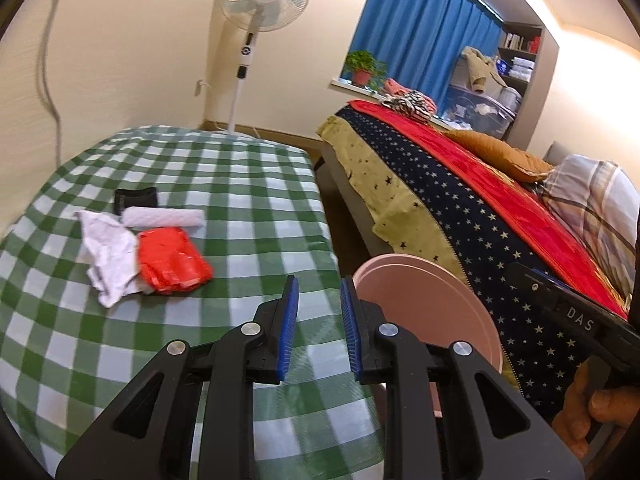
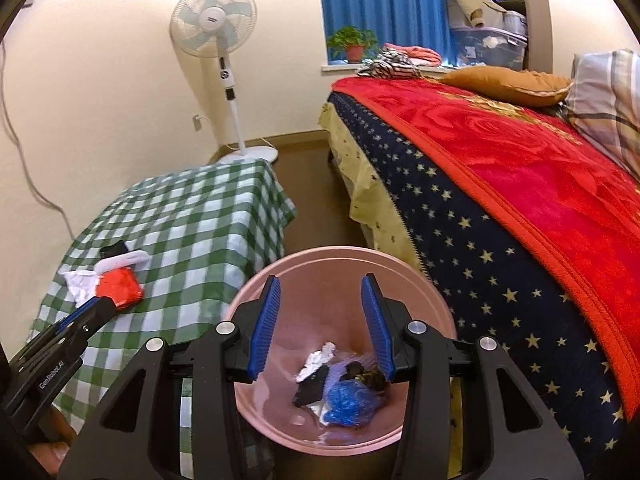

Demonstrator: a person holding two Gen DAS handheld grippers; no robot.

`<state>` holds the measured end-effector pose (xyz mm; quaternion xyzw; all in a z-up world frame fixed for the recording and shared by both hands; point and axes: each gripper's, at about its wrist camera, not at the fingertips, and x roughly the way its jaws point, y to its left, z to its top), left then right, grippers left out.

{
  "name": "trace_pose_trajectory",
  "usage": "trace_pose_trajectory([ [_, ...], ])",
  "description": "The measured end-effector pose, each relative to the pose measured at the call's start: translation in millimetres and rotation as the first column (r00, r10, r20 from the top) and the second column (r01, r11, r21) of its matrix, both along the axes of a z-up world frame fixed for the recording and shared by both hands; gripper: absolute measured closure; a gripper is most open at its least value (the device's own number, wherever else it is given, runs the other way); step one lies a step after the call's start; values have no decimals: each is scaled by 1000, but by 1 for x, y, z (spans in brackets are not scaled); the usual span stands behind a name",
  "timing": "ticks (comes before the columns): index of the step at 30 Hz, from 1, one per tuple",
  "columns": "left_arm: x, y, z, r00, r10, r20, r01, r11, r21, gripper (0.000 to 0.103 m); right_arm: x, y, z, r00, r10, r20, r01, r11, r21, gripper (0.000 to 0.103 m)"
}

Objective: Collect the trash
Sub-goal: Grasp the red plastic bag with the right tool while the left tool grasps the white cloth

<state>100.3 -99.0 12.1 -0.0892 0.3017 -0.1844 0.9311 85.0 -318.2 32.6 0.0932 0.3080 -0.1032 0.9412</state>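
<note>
We are working through the last of the trash on the green-checked table (image 1: 240,184): a red plastic wrapper (image 1: 173,260), a crumpled white tissue (image 1: 108,256), a white roll of paper (image 1: 164,217) and a small black piece (image 1: 135,199) are lying bunched together at the left of the left wrist view, touching or overlapping one another. The pink bin (image 2: 344,264) is standing on the floor between the table and the bed (image 2: 520,184), at the lower centre of the right wrist view, and it is already holding white, black, blue and lilac scraps (image 2: 340,384).

Our left gripper (image 1: 318,320) is hovering above the table's near edge, well short of the pile, its blue pads standing a narrow gap apart with nothing between them. Our right gripper (image 2: 320,324) is hanging over the bin's mouth, jaws roughly half spread and also holding nothing.

The risks, as we are judging them: the narrow left opening may be pushing the heap along the slick cloth instead of straddling it; the overlapped pieces may be coming up together and shedding one onto the floor gap beside the bin; and thin tissue may be tearing or slipping from the pads.
</note>
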Motion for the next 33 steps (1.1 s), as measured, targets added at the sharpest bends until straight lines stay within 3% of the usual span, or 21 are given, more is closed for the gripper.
trace_pose_trajectory([
  [13,1,59,-2,992,126,-7,-126,992,-3,81,16,48,4,992,119,37,-120,993,20,60],
  [23,10,105,-13,960,279,-40,-279,960,-12,81,42,87,-6,967,251,51,-253,966,44,60],
  [28,14,119,-14,944,327,-37,-327,945,-13,81,63,103,-17,949,310,53,-315,942,119,60],
  [33,17,130,-16,932,359,-43,-360,933,-19,81,83,122,-30,933,356,49,-359,918,168,42],
])
